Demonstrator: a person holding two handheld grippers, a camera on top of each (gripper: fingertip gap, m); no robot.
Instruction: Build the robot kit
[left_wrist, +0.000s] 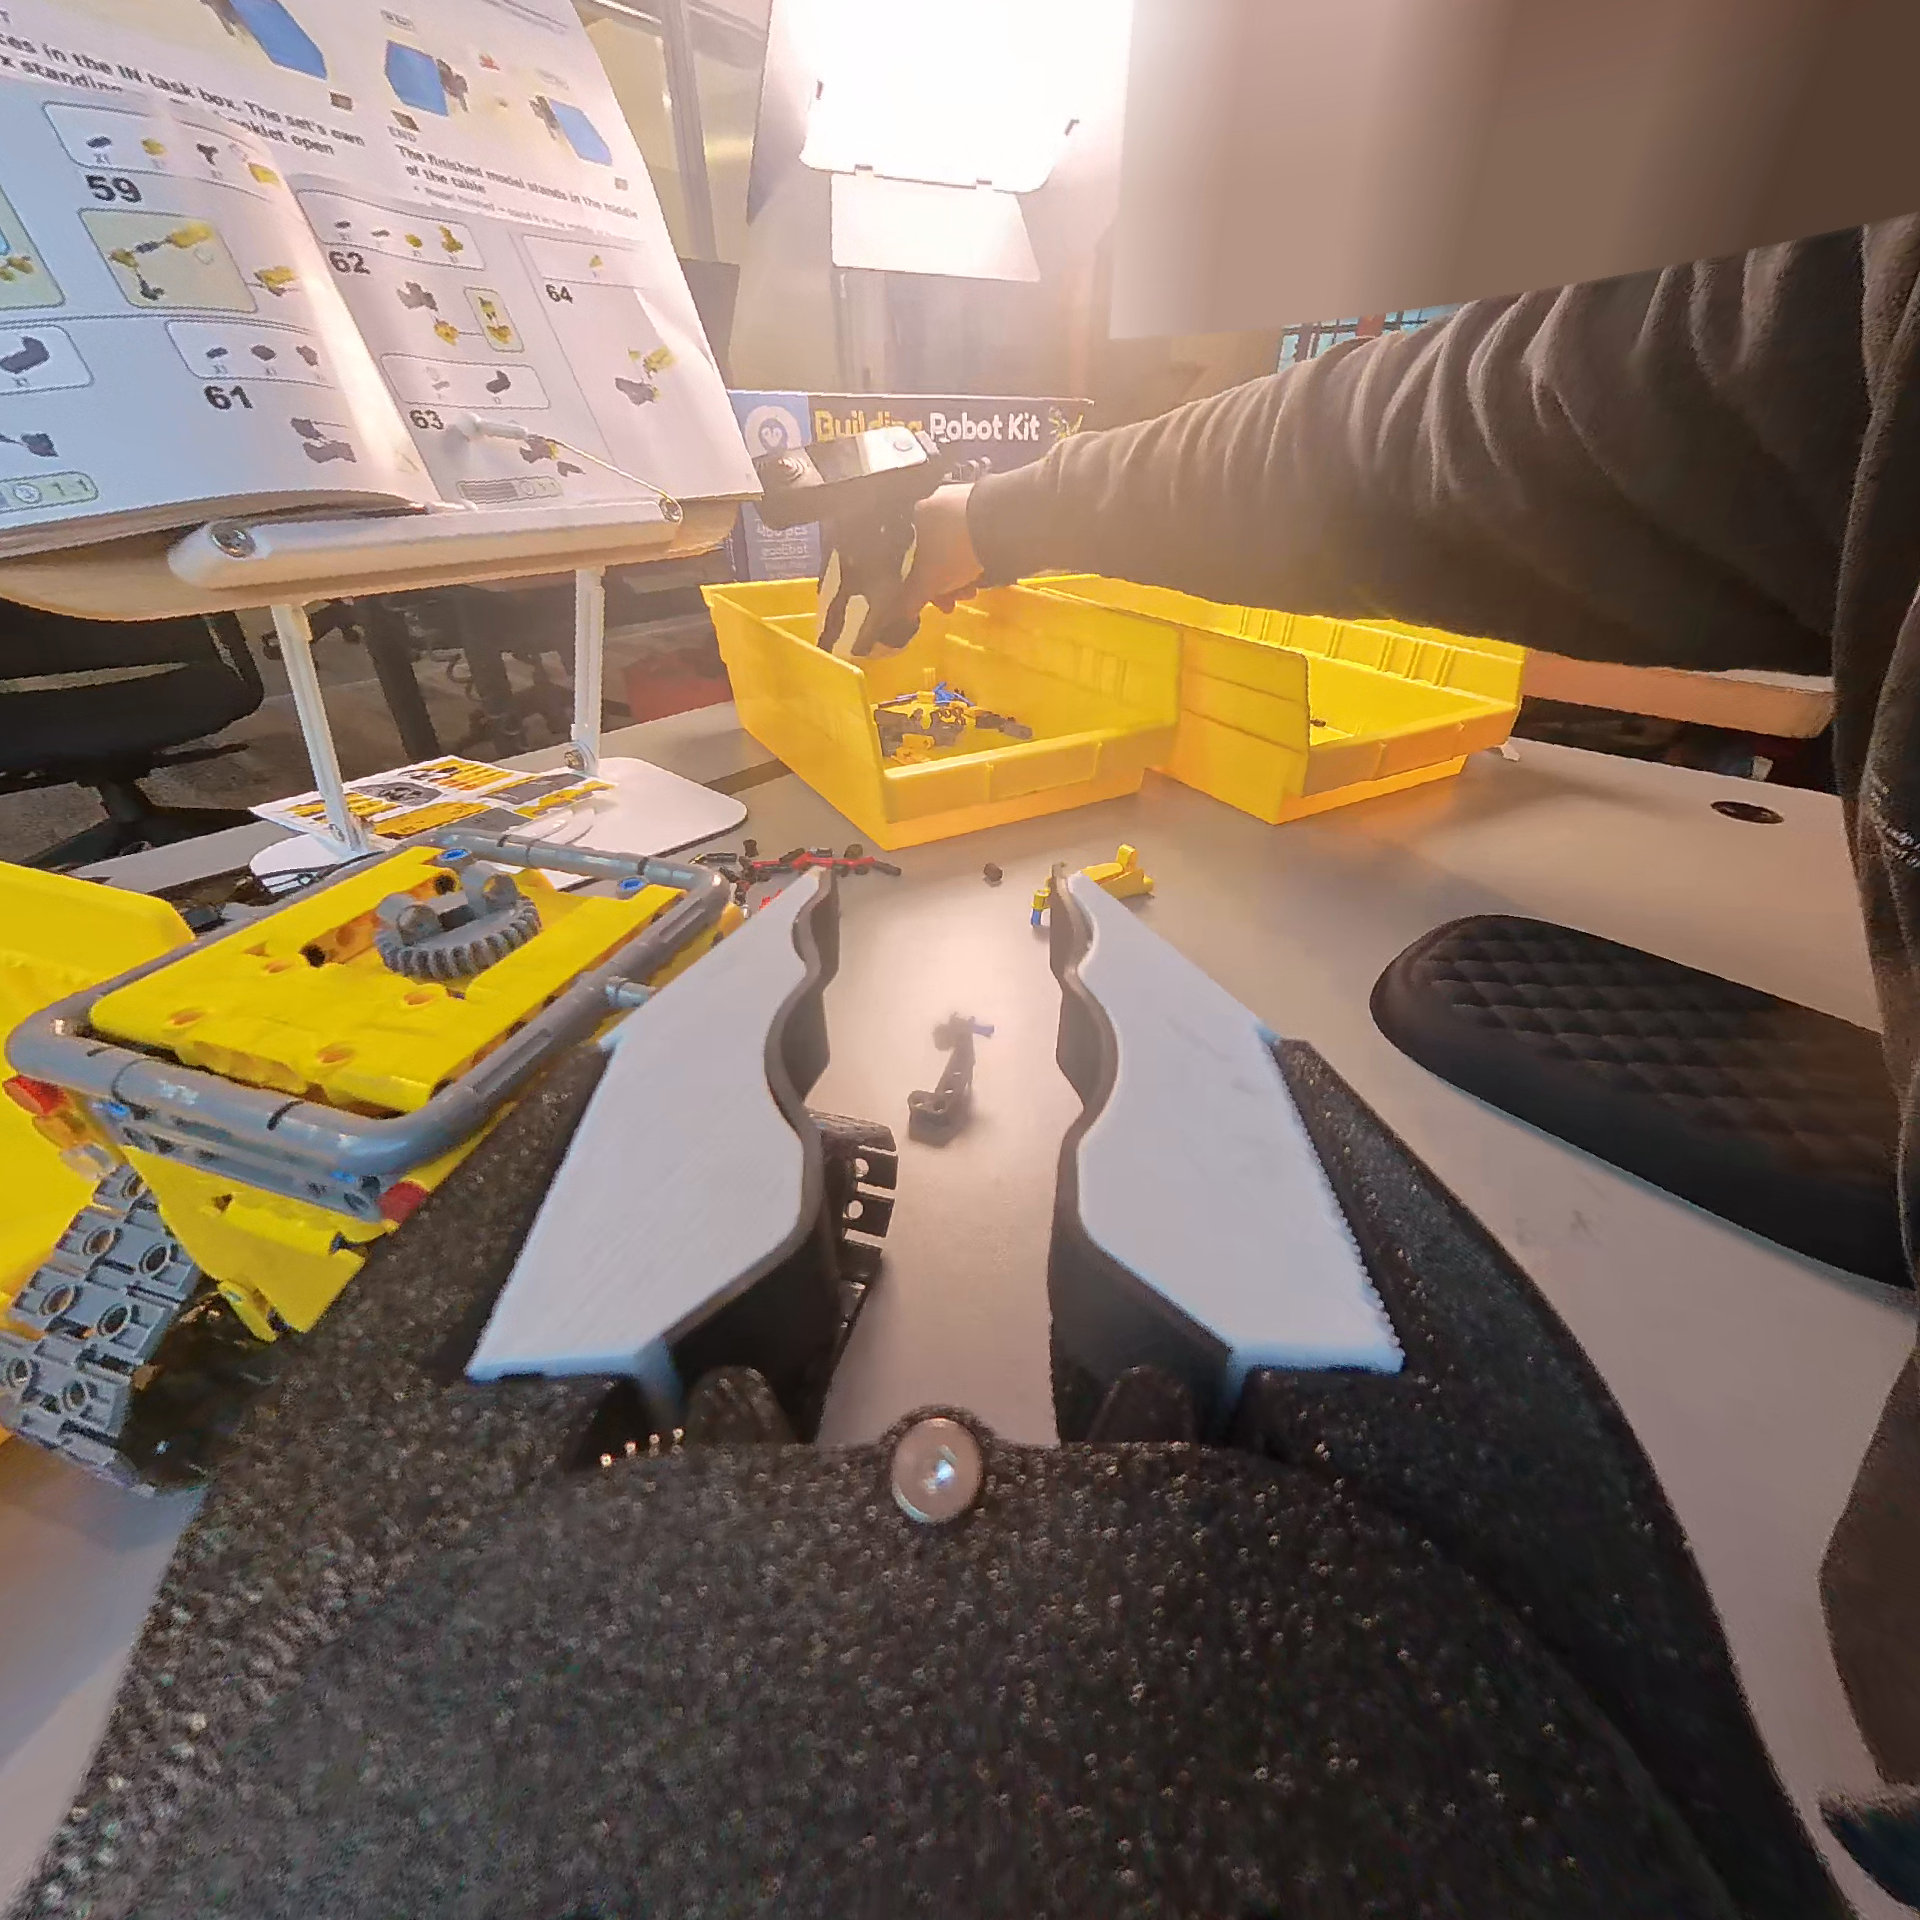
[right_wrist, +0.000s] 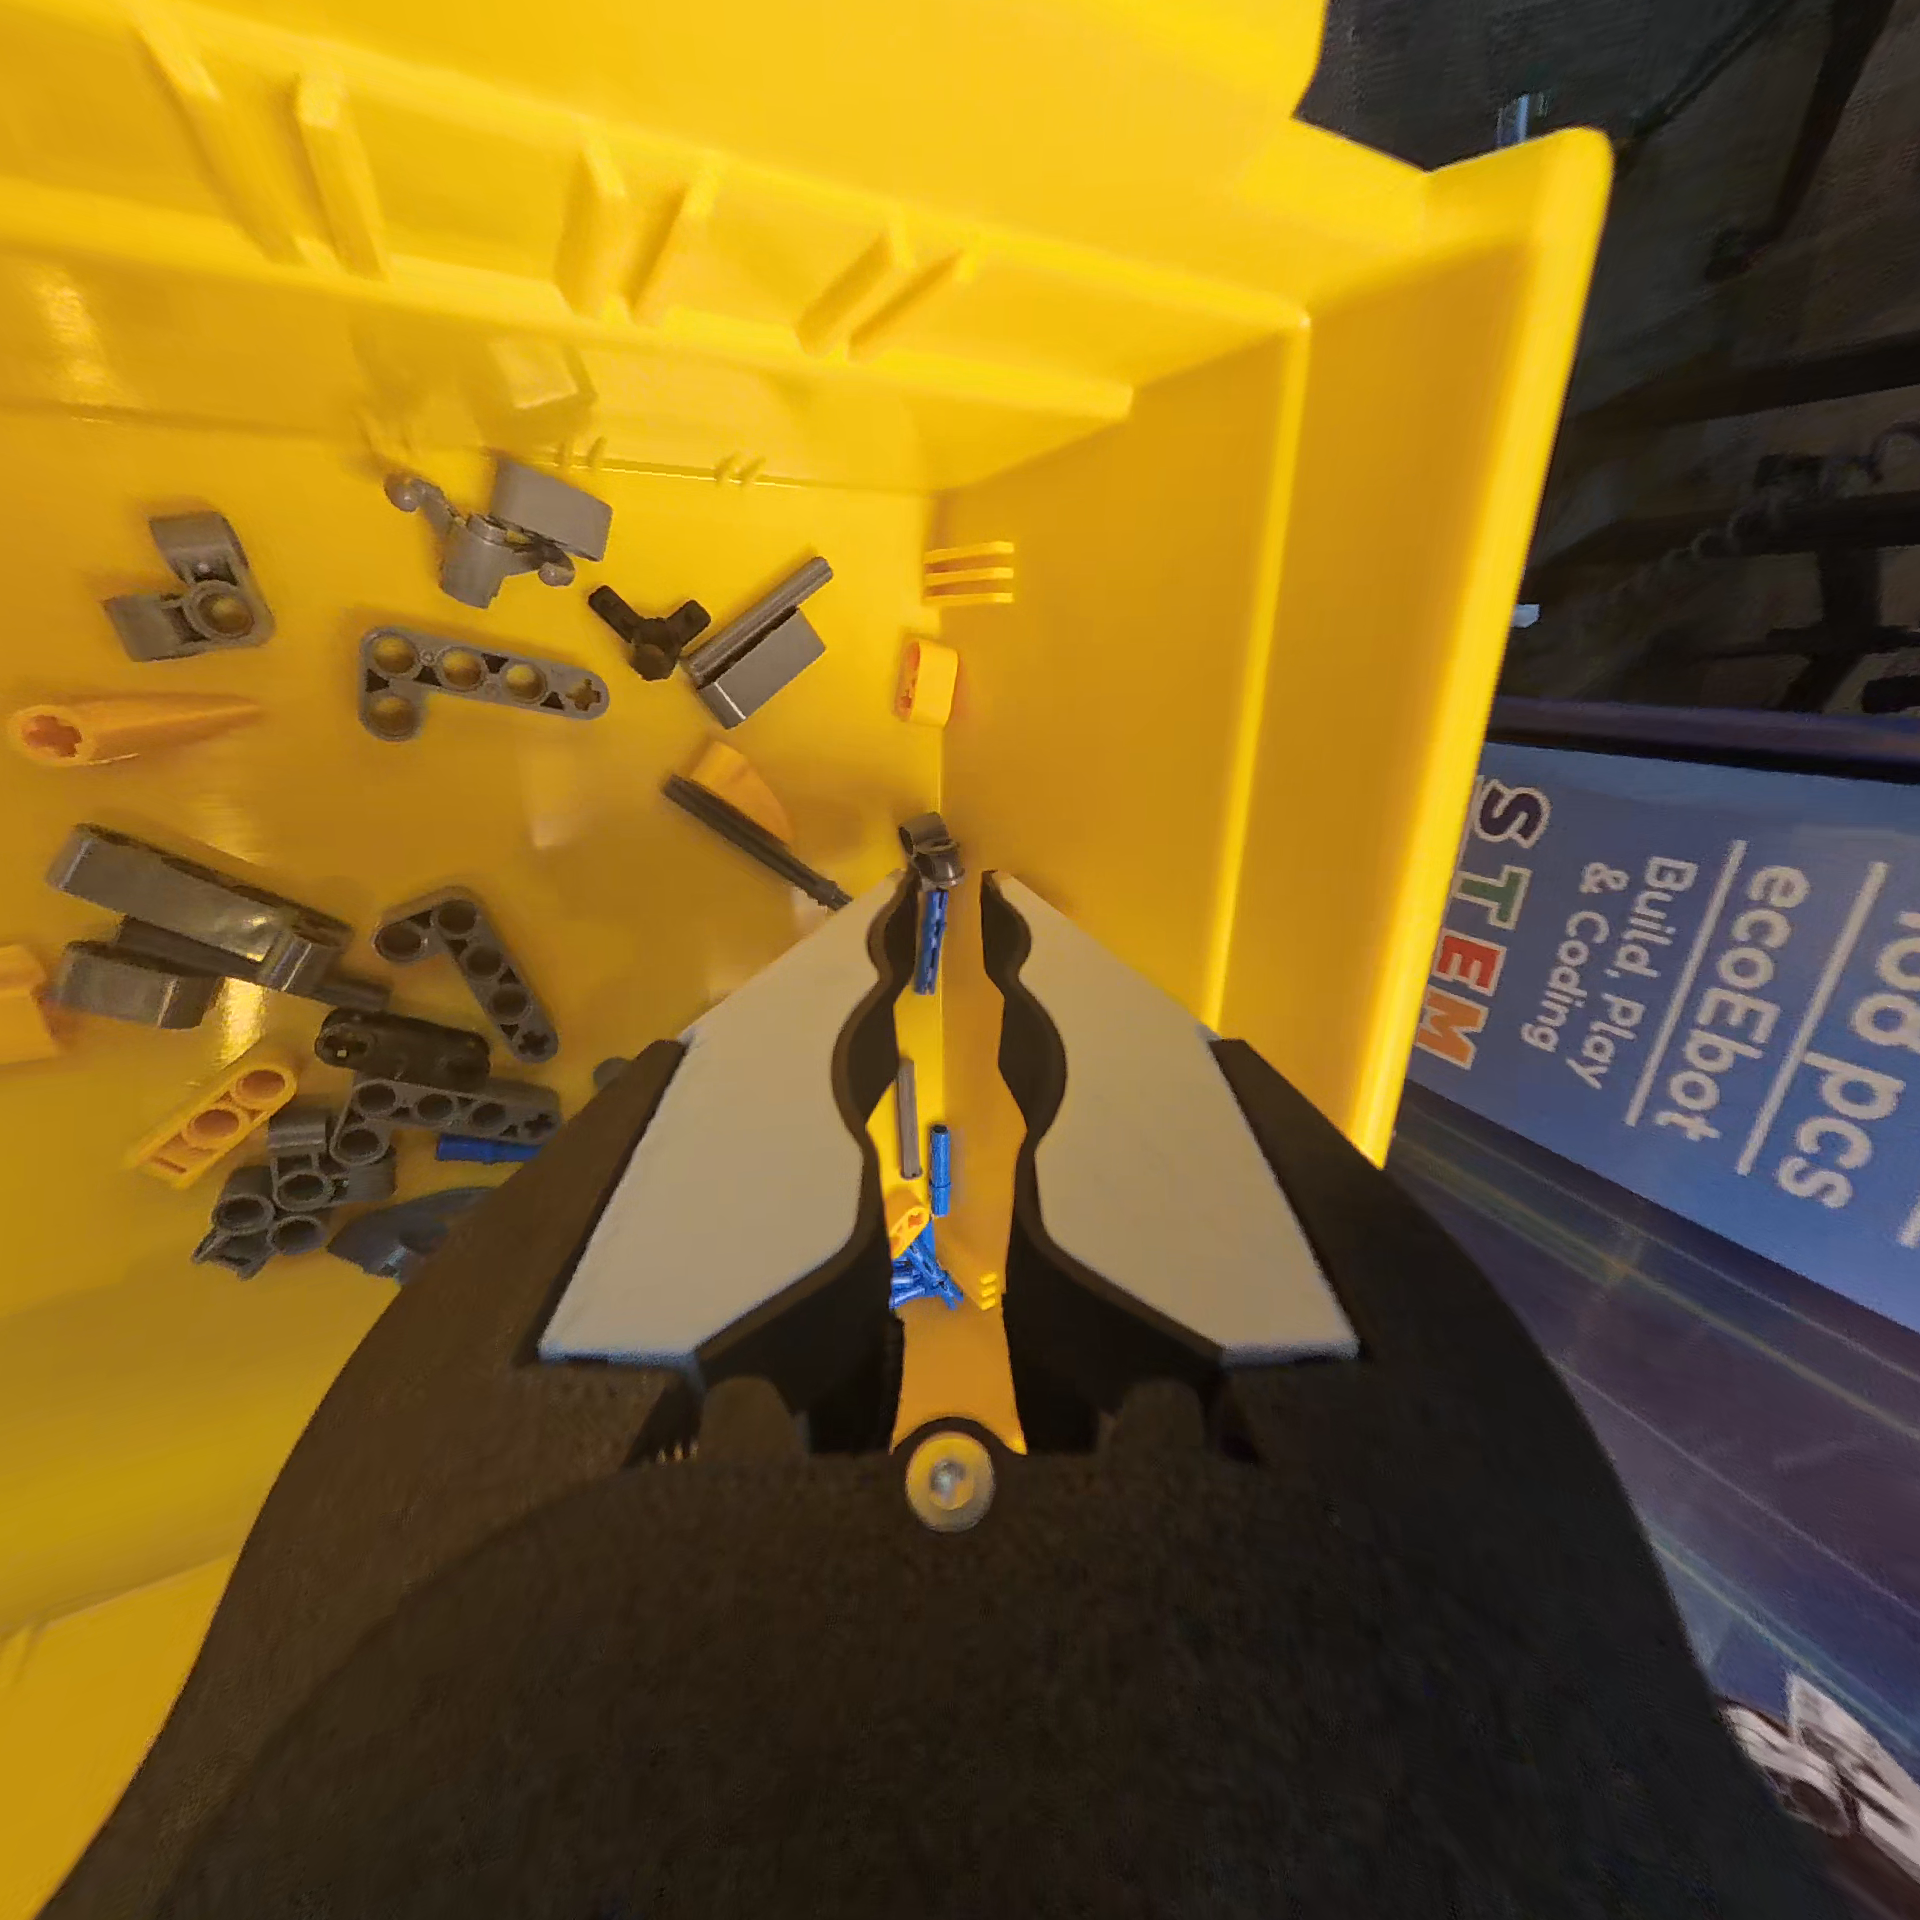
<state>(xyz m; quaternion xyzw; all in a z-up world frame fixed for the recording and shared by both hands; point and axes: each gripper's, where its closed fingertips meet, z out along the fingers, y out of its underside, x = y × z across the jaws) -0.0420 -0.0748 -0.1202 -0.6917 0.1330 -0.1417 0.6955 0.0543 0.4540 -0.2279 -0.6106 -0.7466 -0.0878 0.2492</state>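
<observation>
While the left tongs (left_wrist: 940, 904) hover wide open and empty above the bench (left_wrist: 1299, 904), a small dark connector (left_wrist: 948, 1075) lies between their fingers, with the yellow tracked model (left_wrist: 343, 997) just beside. Right tongs (right_wrist: 940, 878), nearly closed, sit inside the yellow bin (right_wrist: 1143, 644); their tips flank a blue pin (right_wrist: 932, 940), grasp unclear.

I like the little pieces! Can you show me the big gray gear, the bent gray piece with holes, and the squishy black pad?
gray gear (left_wrist: 457, 933), left wrist view, on its toothed ring.
bent gray piece (right_wrist: 473, 681), right wrist view, on its long arm.
black pad (left_wrist: 1652, 1070), left wrist view, on its quilted top.
</observation>
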